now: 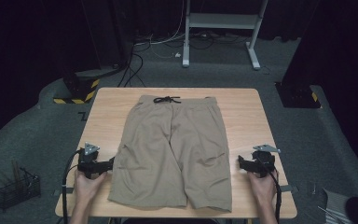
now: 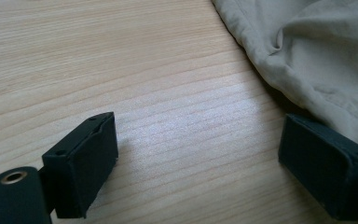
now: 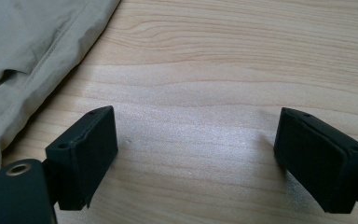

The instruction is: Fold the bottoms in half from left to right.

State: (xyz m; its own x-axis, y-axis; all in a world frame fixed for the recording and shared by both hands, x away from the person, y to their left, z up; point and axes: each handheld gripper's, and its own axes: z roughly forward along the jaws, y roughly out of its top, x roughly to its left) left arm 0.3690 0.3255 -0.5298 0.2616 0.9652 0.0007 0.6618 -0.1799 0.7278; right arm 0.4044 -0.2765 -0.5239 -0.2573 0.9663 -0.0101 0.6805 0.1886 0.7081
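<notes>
A: So, the shorts are lying flat mid-bench; both tongs are gaping, empty

B: Left tongs, right tongs (beside the outer seams): pinch both layers evenly

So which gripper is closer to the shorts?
The left gripper: its tips almost reach the edge of the beige shorts. The right gripper has bare table between it and the cloth.

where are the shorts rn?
In the high view the khaki shorts lie flat at the middle of the wooden table, waistband and black drawstring at the far edge, between the open left tongs and right tongs.
</notes>
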